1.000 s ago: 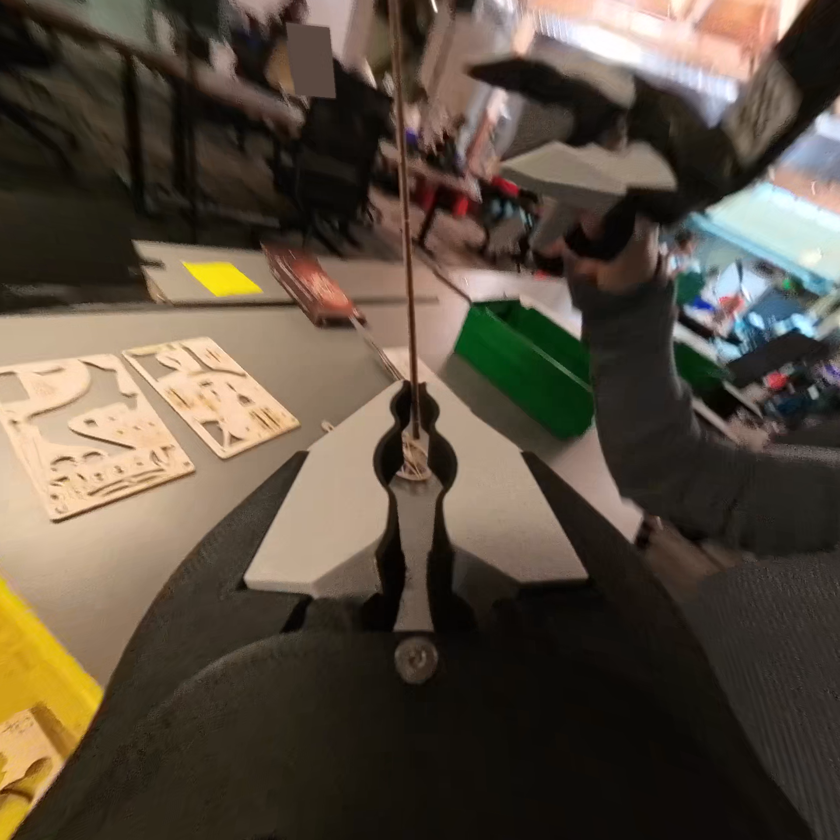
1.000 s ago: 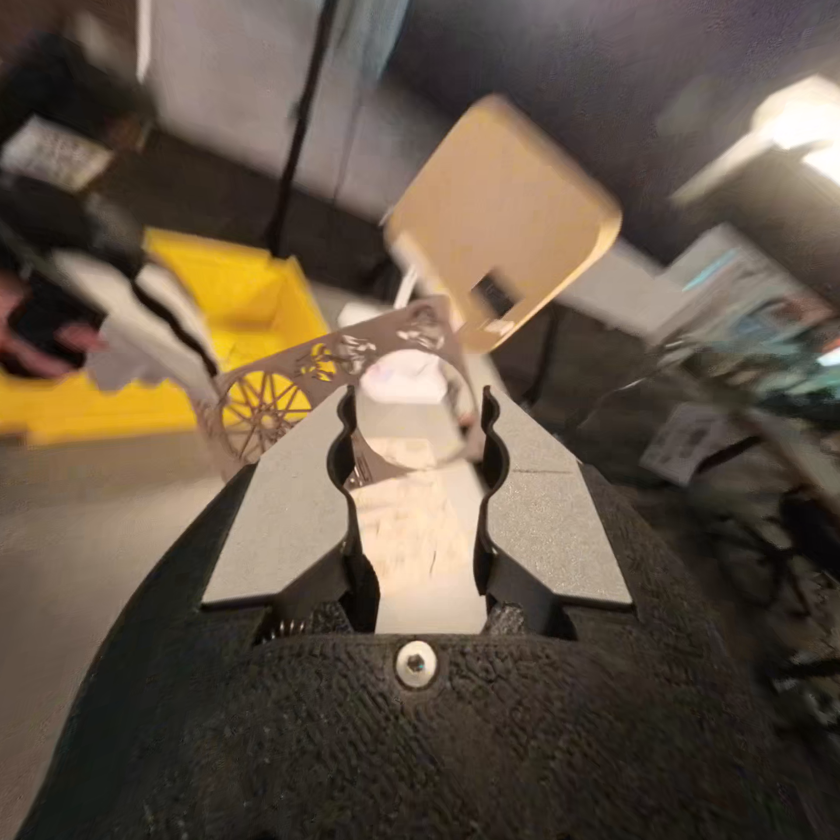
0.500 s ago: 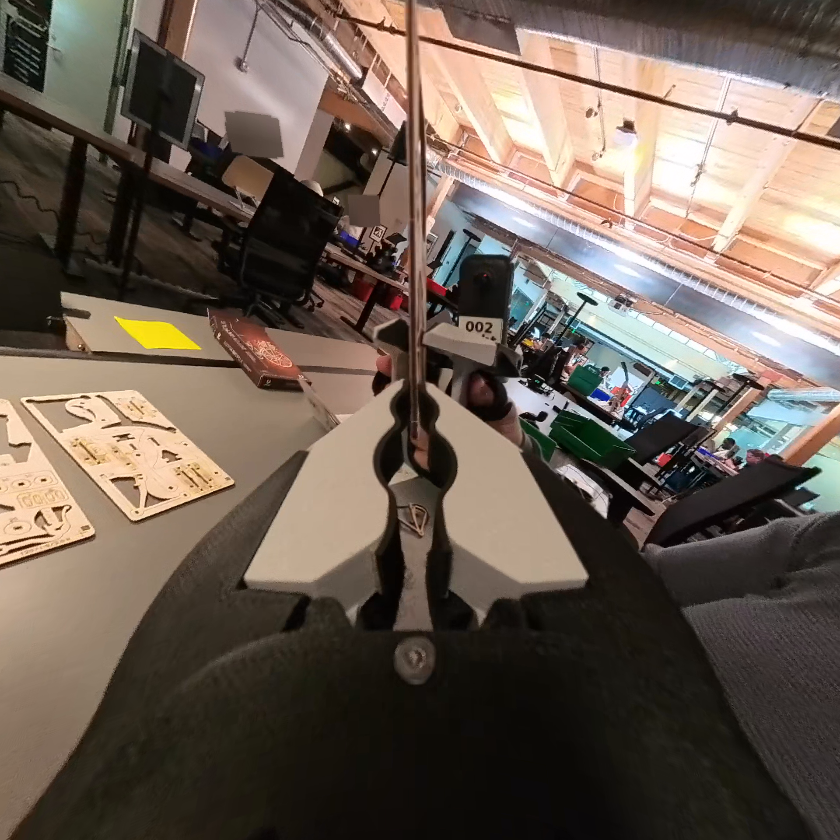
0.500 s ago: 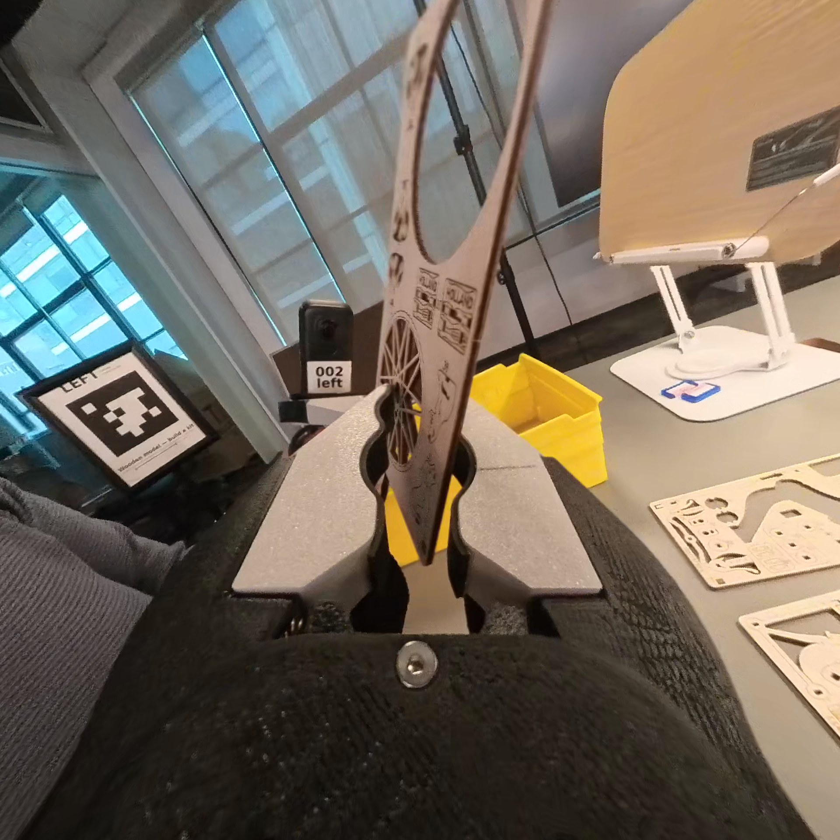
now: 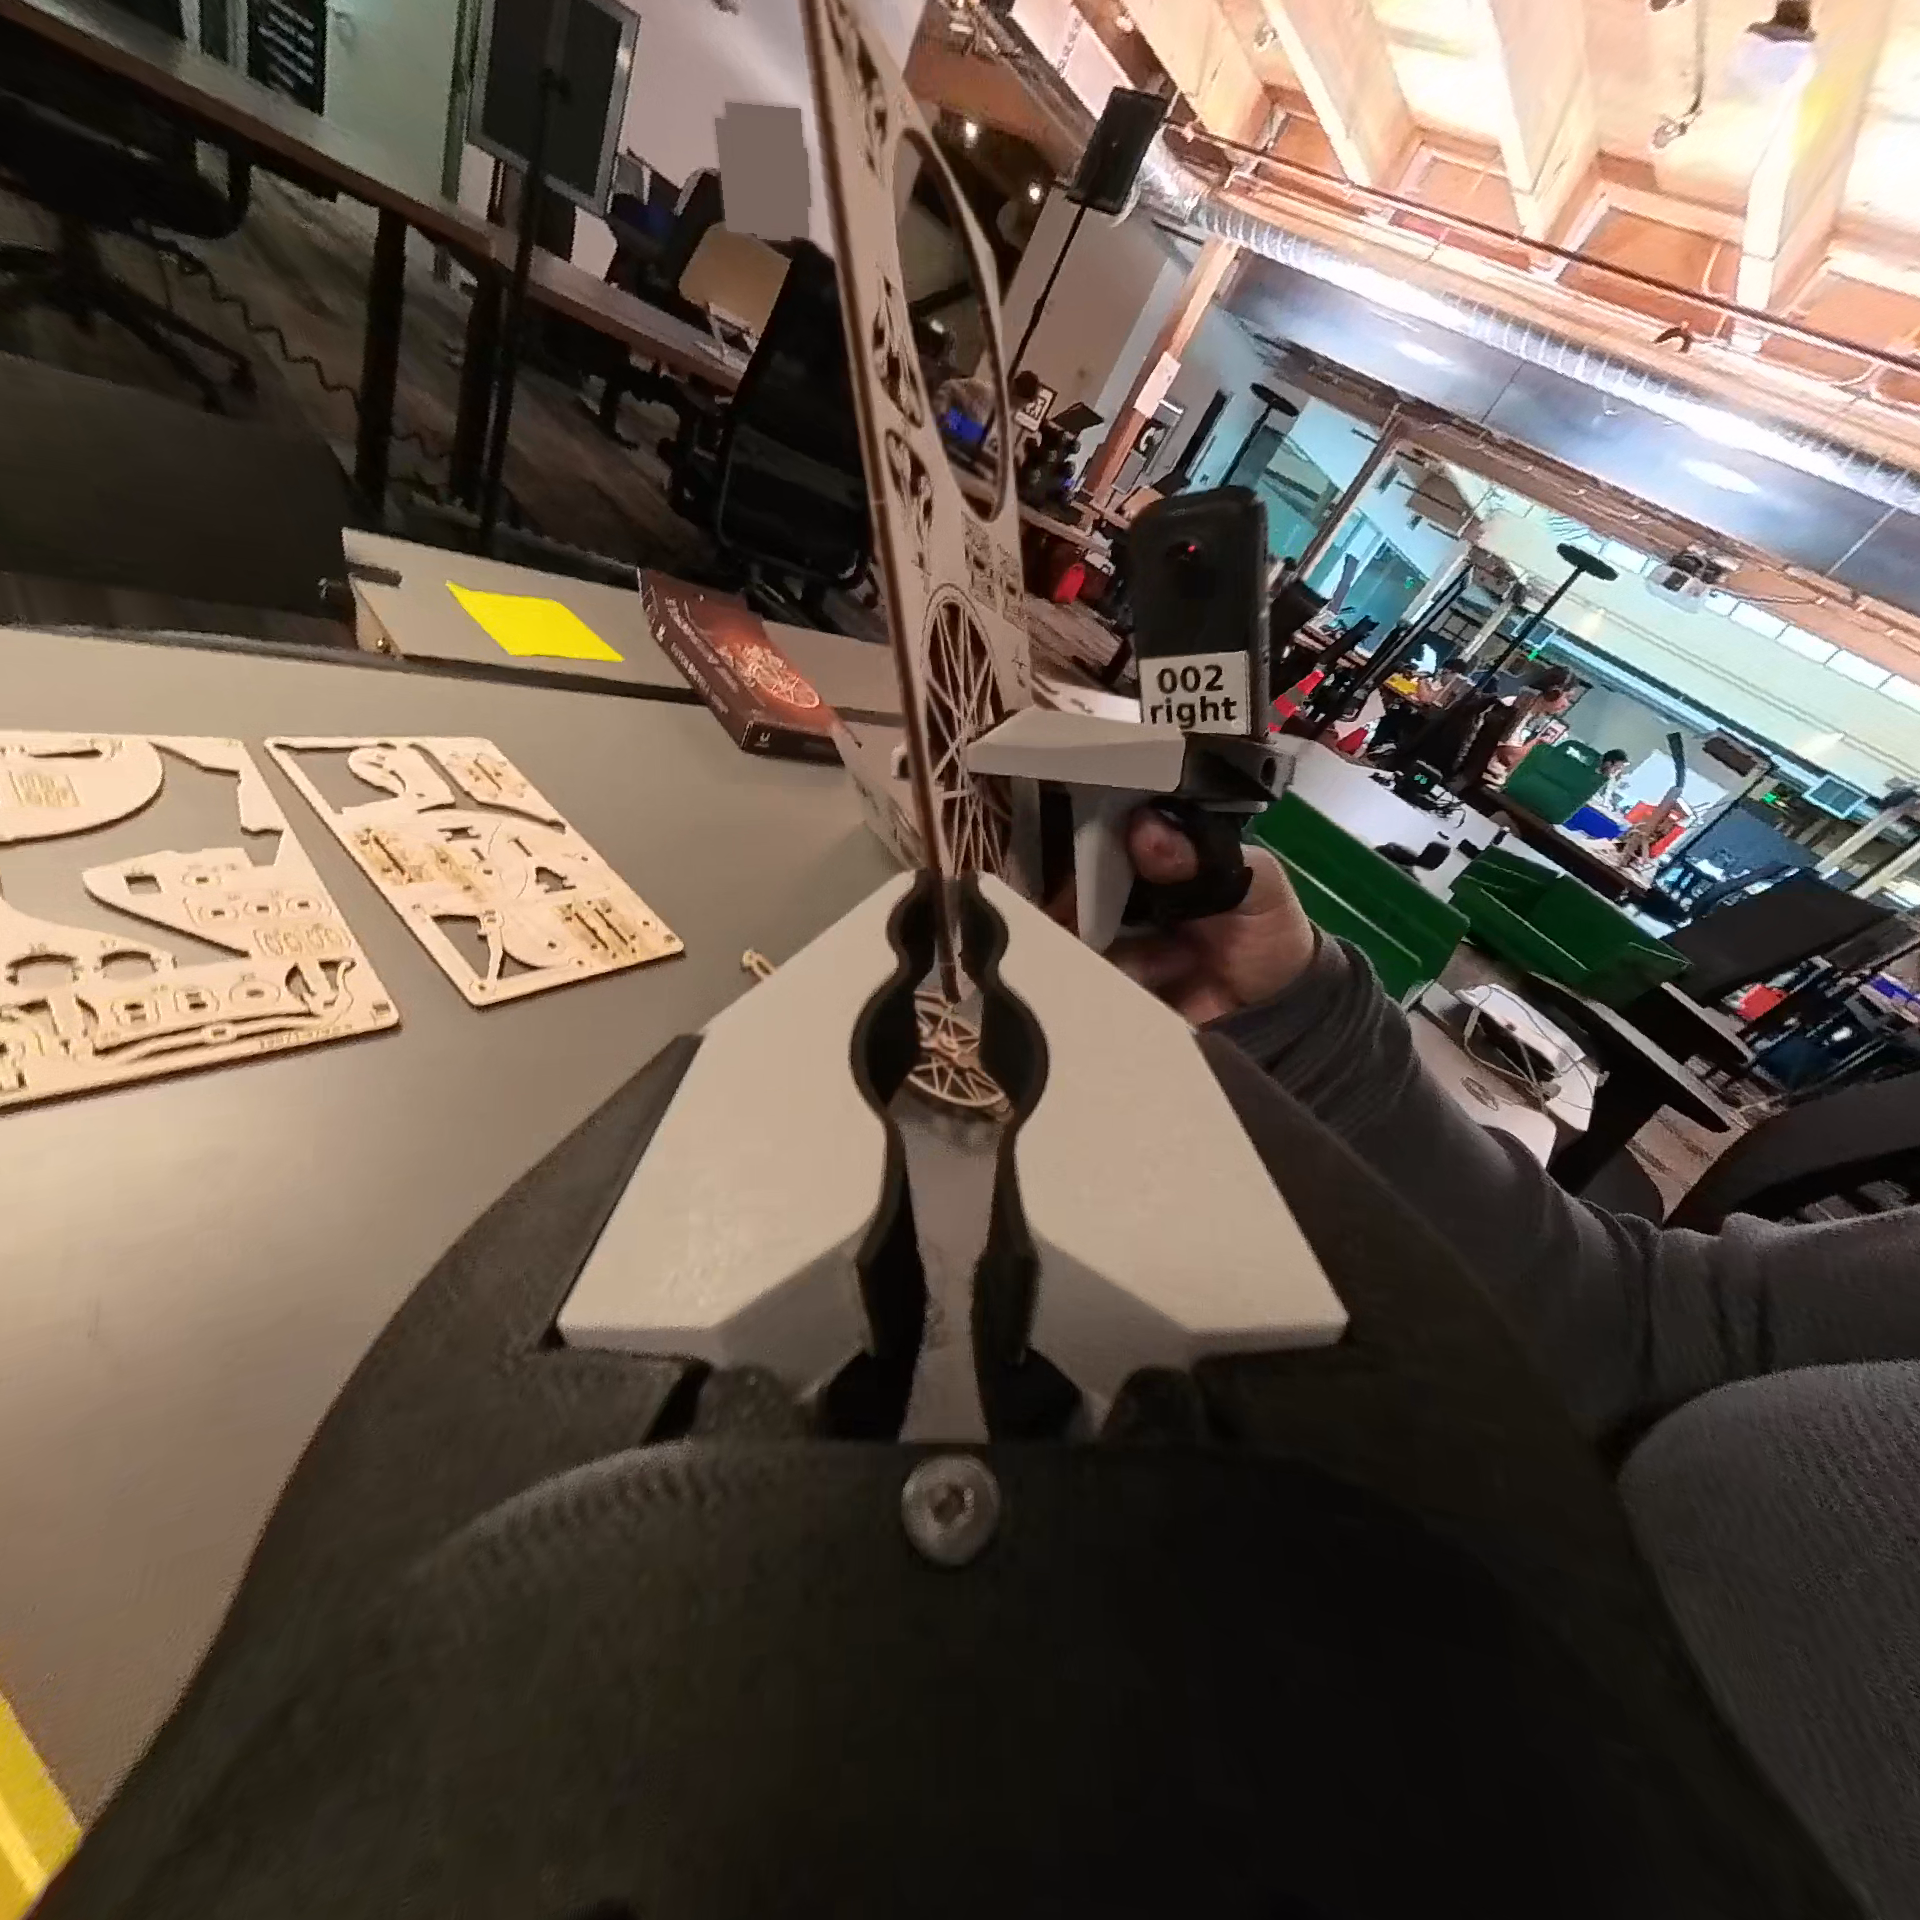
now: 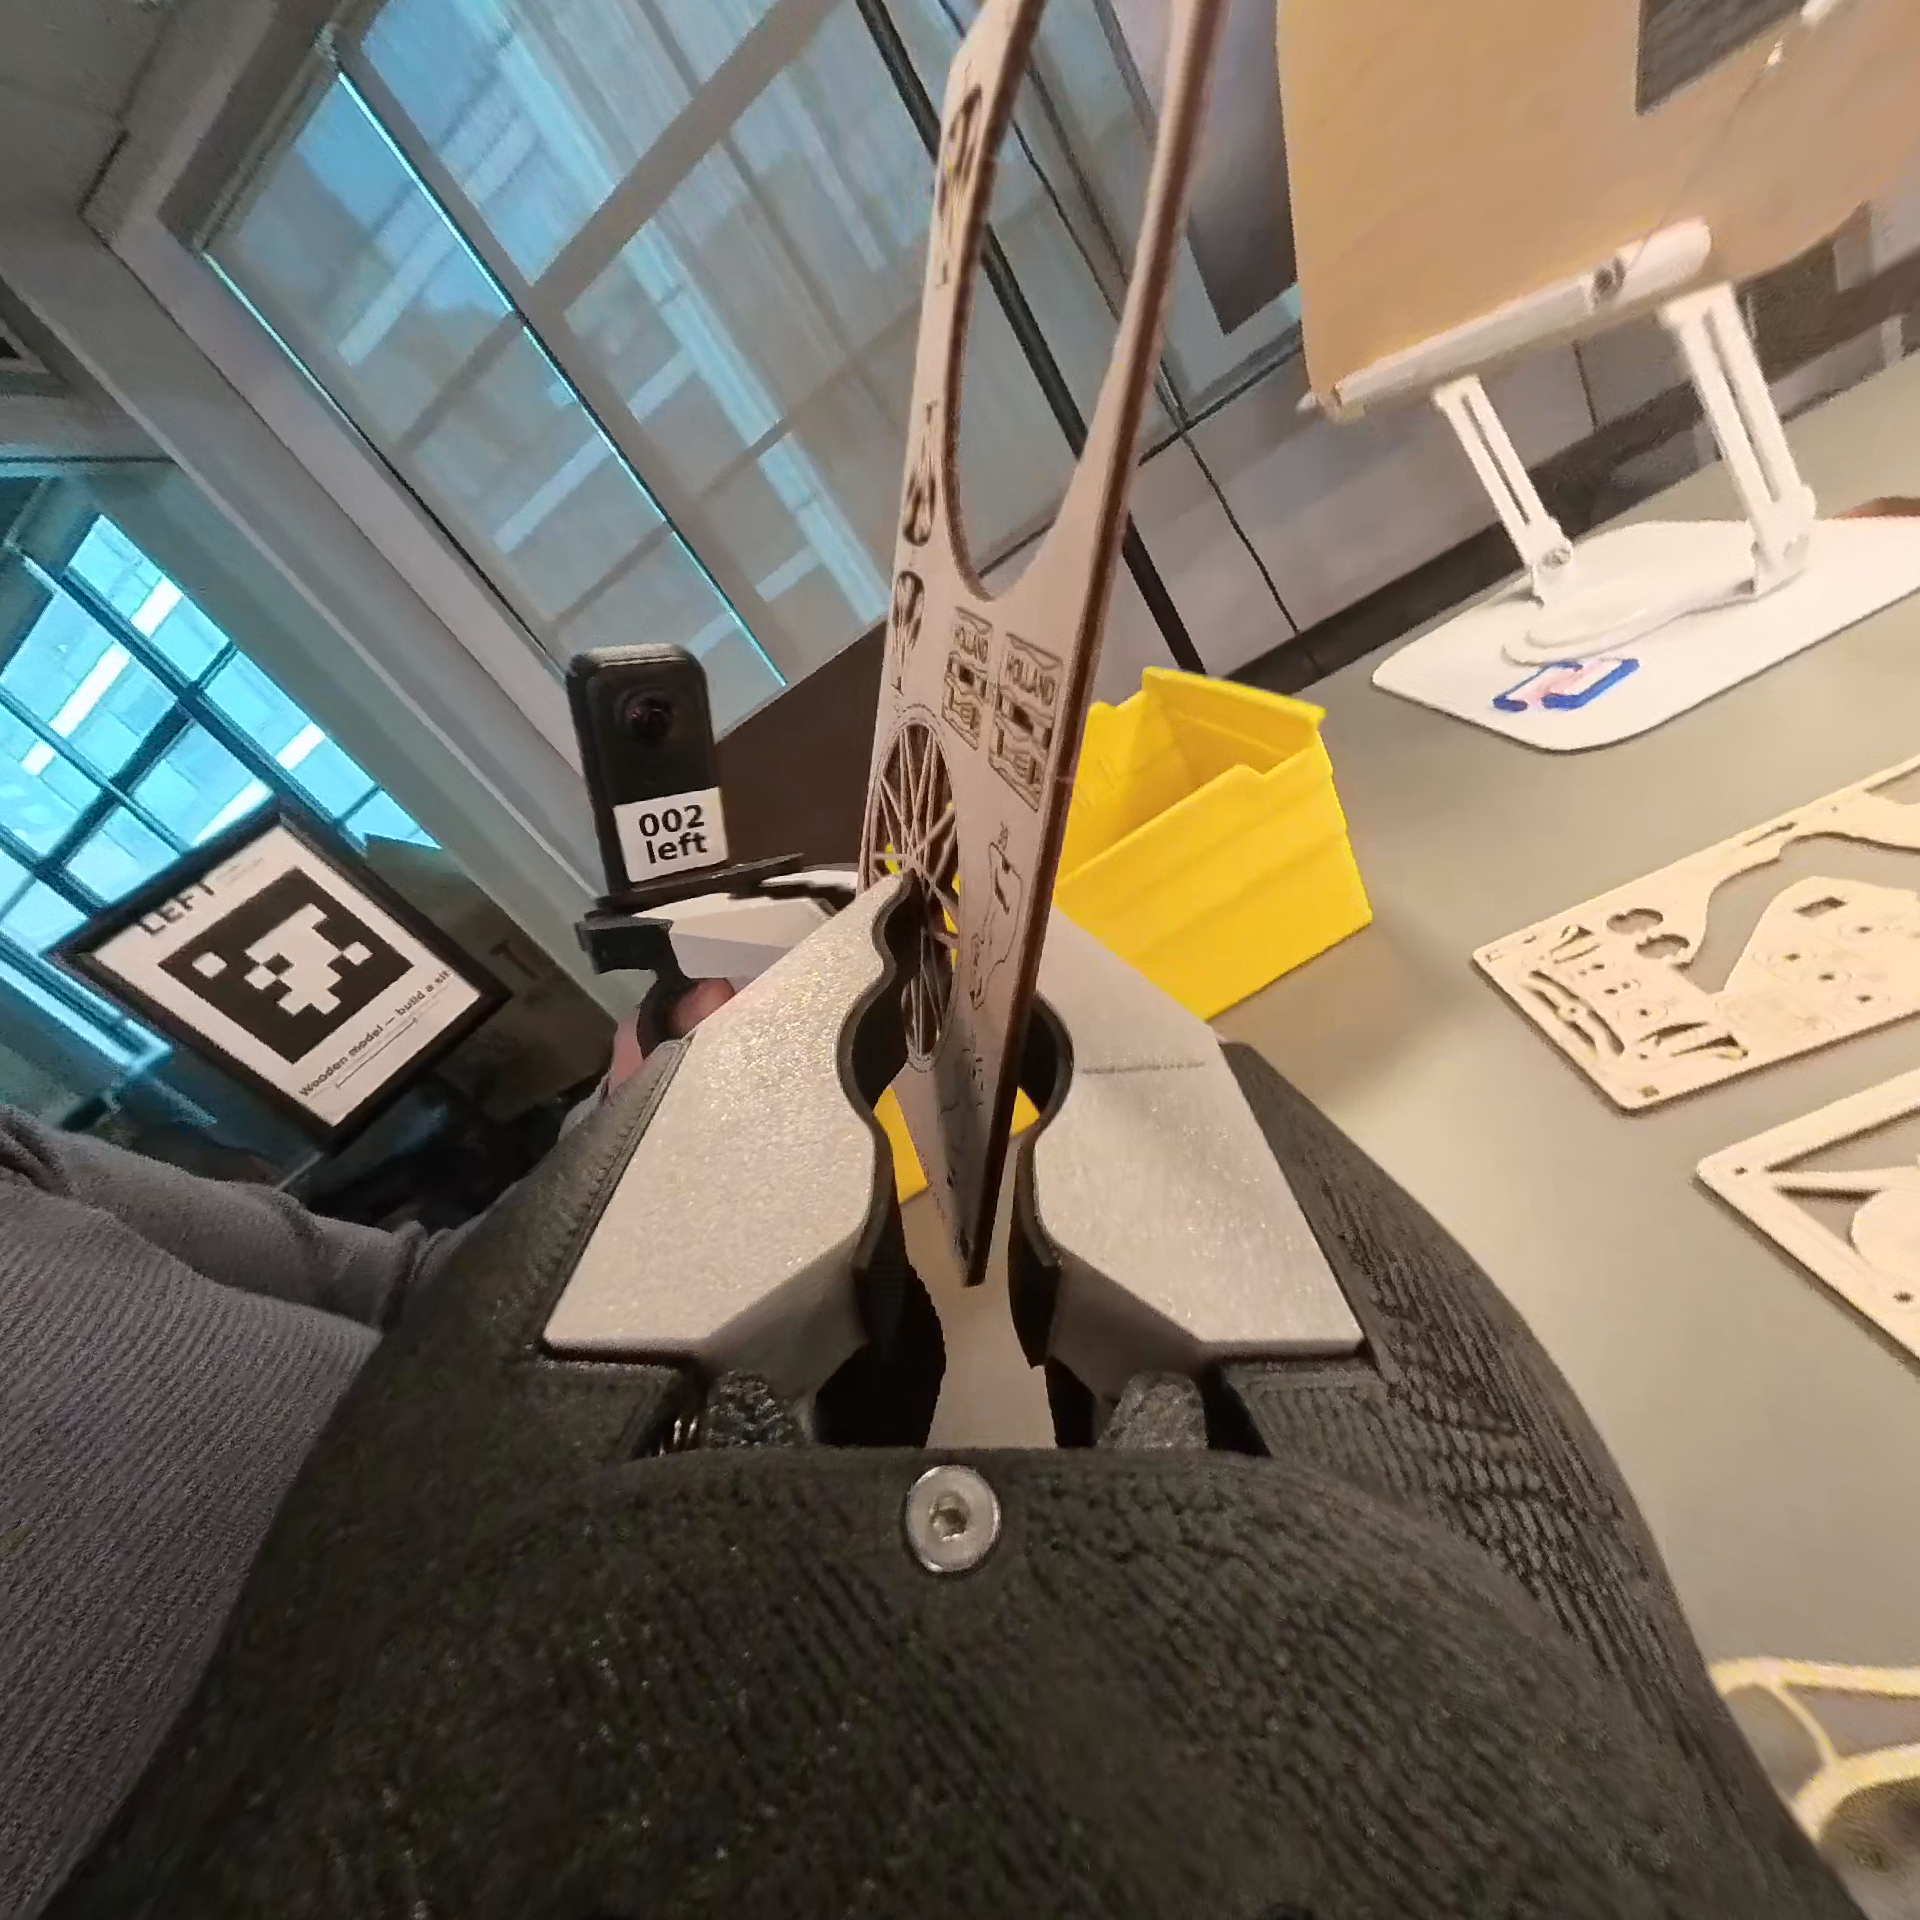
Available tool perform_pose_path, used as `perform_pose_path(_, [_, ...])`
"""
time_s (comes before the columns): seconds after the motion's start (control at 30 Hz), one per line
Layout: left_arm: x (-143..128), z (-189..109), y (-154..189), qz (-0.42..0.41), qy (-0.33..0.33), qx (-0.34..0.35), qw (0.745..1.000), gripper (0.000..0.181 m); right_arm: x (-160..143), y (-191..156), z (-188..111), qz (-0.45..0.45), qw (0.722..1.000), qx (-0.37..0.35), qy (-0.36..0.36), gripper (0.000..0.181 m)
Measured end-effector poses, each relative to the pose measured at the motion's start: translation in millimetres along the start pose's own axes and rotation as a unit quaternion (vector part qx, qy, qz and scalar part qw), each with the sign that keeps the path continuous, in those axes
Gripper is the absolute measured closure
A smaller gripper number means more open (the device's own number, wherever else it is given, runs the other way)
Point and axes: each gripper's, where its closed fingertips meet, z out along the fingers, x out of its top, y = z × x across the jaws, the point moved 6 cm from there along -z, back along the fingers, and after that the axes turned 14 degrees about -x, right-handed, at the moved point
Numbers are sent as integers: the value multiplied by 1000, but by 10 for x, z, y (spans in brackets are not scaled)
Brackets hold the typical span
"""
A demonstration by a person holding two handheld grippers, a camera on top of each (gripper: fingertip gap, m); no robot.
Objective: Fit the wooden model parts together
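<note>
A laser-cut wooden sheet (image 6: 997,790) is held upright in the air above the desk (image 5: 260,1195), pinched from opposite sides by both grippers. The right gripper (image 6: 961,1101) is clenched on the sheet's lower corner, the panel standing edge-on between its jaws. The left gripper (image 5: 948,977) appears to be clamped on the same sheet's thin edge at the spoked wheel part (image 5: 961,748), though how firmly it bites cannot be told. A small spoked wheel (image 5: 951,1055) sits low in the left gripper's gap; whether it is loose or still joined to the sheet cannot be told.

By the look of it, the step in hand is freeing a wheel from its sheet, ahead of any fitting. The next move likely calls for a steady hold on one side and a careful push or twist on the other, since thin spokes may snap.

Two more part sheets (image 5: 457,862) lie flat towards the desk's left edge in the left wrist view. A dark box (image 5: 743,675) rests near the far edge, a yellow bin (image 6: 1205,821) and a white stand (image 6: 1621,582) beyond. Nothing blocks the work in the air.
</note>
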Motion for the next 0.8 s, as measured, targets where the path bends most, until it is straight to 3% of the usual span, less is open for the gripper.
perform_pose_path(0.17, [-196,-4,38,-16,-14,6,1000,178,-234,58,-69,59,998,25,-3,173])
perform_pose_path(0.4, [-481,-36,-18,-31,-6,29,999,177,-485,118,-98,77,997,-1,-14,178])
perform_pose_path(0.57, [-503,-65,23,-2,5,15,1000,177,-495,45,-118,64,998,16,-4,180])
perform_pose_path(0.7, [-469,-55,36,-71,40,-24,996,176,-459,2,-150,64,996,56,16,181])
perform_pose_path(0.8, [-479,-28,39,-76,15,-12,997,173,-469,27,-163,70,995,61,21,181])
